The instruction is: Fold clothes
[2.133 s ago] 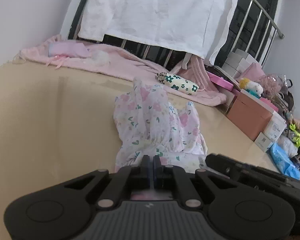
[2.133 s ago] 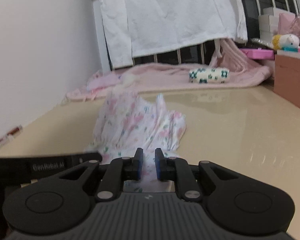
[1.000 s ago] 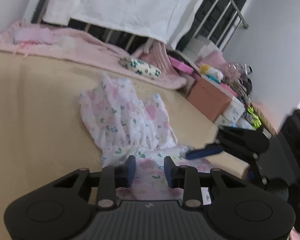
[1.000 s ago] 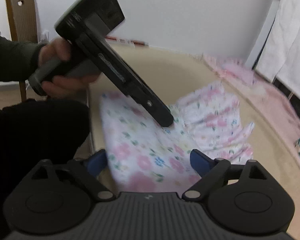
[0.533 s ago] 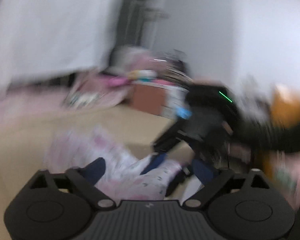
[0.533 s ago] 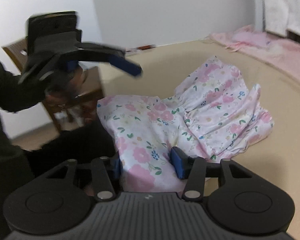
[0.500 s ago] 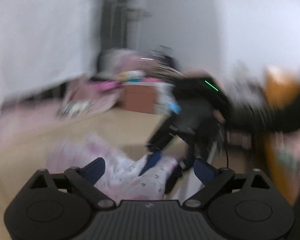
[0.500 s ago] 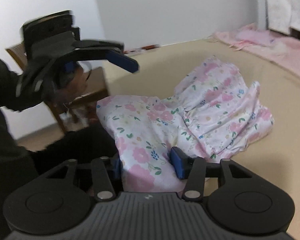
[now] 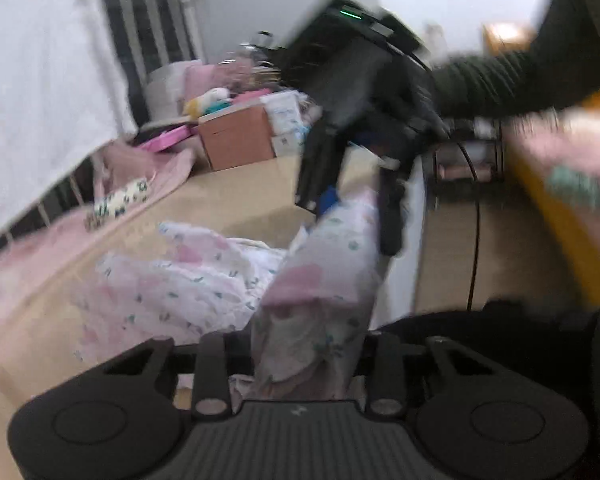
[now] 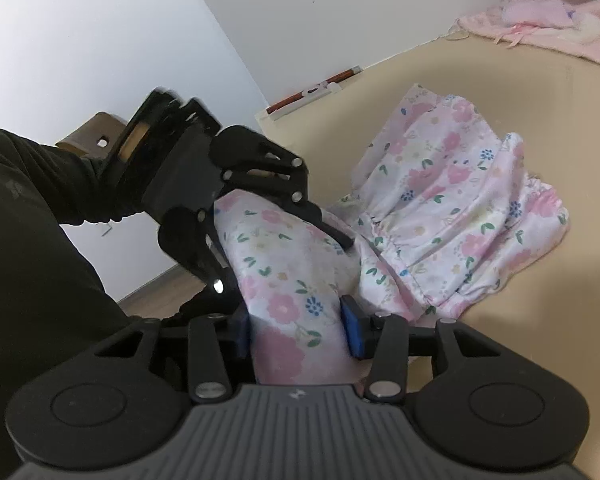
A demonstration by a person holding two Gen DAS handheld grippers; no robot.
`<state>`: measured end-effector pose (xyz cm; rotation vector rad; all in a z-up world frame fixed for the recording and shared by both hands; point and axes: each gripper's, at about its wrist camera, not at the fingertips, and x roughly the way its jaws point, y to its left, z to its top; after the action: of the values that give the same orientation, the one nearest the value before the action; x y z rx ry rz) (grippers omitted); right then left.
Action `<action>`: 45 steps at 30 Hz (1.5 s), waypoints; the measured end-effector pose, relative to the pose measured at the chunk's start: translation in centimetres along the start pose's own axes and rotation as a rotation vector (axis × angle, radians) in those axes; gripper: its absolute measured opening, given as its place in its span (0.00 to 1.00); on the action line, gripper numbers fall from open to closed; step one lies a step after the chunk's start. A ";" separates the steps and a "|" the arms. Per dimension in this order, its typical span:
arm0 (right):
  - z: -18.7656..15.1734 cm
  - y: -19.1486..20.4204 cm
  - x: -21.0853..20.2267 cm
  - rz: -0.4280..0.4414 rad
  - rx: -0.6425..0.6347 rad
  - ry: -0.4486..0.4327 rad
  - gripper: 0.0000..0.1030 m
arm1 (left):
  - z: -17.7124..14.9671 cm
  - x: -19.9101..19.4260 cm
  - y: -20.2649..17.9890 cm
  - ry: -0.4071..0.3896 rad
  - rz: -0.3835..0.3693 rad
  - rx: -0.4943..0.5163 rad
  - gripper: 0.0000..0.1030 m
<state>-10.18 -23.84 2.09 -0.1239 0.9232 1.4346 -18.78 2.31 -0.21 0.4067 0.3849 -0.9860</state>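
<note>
A white garment with pink flowers [image 10: 440, 208] lies crumpled on the beige table [image 10: 520, 80]. One end of it is lifted off the table near the front edge. My right gripper [image 10: 296, 320] is shut on that raised end, with cloth bunched between its blue pads. My left gripper [image 10: 276, 244] comes in from the left and clamps the same raised fold a little further along. The left wrist view is blurred: the garment [image 9: 180, 280] rises as a taut band between my left gripper [image 9: 304, 344] and my right gripper [image 9: 352, 208].
A pink blanket [image 9: 20, 272] and a floral pouch [image 9: 120, 196] lie at the table's far side. Beyond them a white cloth [image 9: 40, 80] hangs on a metal rail beside a brown box [image 9: 236, 140]. A dark sleeve [image 10: 40, 184] and a wooden chair [image 10: 96, 140] are at the left.
My left gripper, wide open half a second ago, has closed on the raised end of the garment beside my right gripper. My right gripper keeps its hold and has lifted the fold.
</note>
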 end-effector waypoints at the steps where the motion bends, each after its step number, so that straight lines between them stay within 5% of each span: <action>1: -0.2 0.3 -0.3 -0.015 -0.013 -0.023 0.69 | 0.1 0.0 0.9 0.011 -0.036 -0.059 0.29; 3: -1.1 1.4 -0.9 -0.069 -0.092 -0.081 0.95 | 0.2 0.0 3.0 0.025 -0.107 -0.191 0.26; 6: -2.8 2.9 -0.5 -0.213 -0.299 -0.151 0.98 | 0.0 -0.1 6.1 0.026 -0.212 -0.389 0.23; 10: -4.0 3.4 1.0 -0.348 -0.445 -0.201 0.95 | 0.1 0.2 8.1 0.058 -0.350 -0.524 0.20; 13: -3.3 2.5 2.1 -0.284 -0.420 -0.189 0.56 | -0.4 0.4 9.7 0.061 -0.480 -0.699 0.20; 14: -2.9 1.9 2.0 -0.249 -0.357 -0.184 0.36 | -0.8 0.1 10.1 0.049 -0.493 -0.764 0.21; 17: -1.8 -0.1 1.9 -0.142 -0.162 -0.172 0.24 | -1.1 -1.1 11.0 -0.005 -0.451 -0.863 0.29; 19: -1.2 -2.0 1.5 -0.065 0.017 -0.194 0.24 | -0.8 -2.4 10.9 -0.056 -0.350 -0.843 0.55; 21: -0.9 -3.3 1.4 -0.028 0.146 -0.185 0.24 | -0.6 -3.3 10.6 -0.086 -0.222 -0.827 0.70; 26: -0.1 -5.7 0.7 0.034 0.425 -0.175 0.28 | -2.1 -2.5 11.5 -0.062 -0.075 -1.054 0.55; 28: 0.2 -6.0 0.1 0.024 0.507 -0.187 0.39 | -2.6 -2.6 11.2 -0.060 -0.013 -1.074 0.55; 30: 0.5 -4.7 -1.2 -0.059 0.460 -0.238 0.64 | -3.0 -2.7 10.8 -0.061 0.053 -1.078 0.55; 32: 0.5 -3.2 -2.5 -0.151 0.418 -0.290 0.71 | -2.8 -3.6 10.2 -0.103 0.113 -1.073 0.59; 34: 0.0 -1.3 -3.9 -0.263 0.375 -0.351 0.77 | -2.3 -4.7 9.8 -0.130 0.176 -1.053 0.83; 37: -1.3 0.0 -5.2 -0.377 0.337 -0.440 0.79 | -1.4 -4.5 9.6 -0.166 0.216 -1.011 0.92; 45: -2.4 -0.6 -2.9 -0.559 0.362 -0.536 0.76 | -0.6 0.4 8.9 -0.088 0.174 -0.907 0.92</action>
<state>-10.35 -27.63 1.95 0.2489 0.6166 0.7095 -11.03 6.67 0.46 -0.4186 0.6564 -0.5720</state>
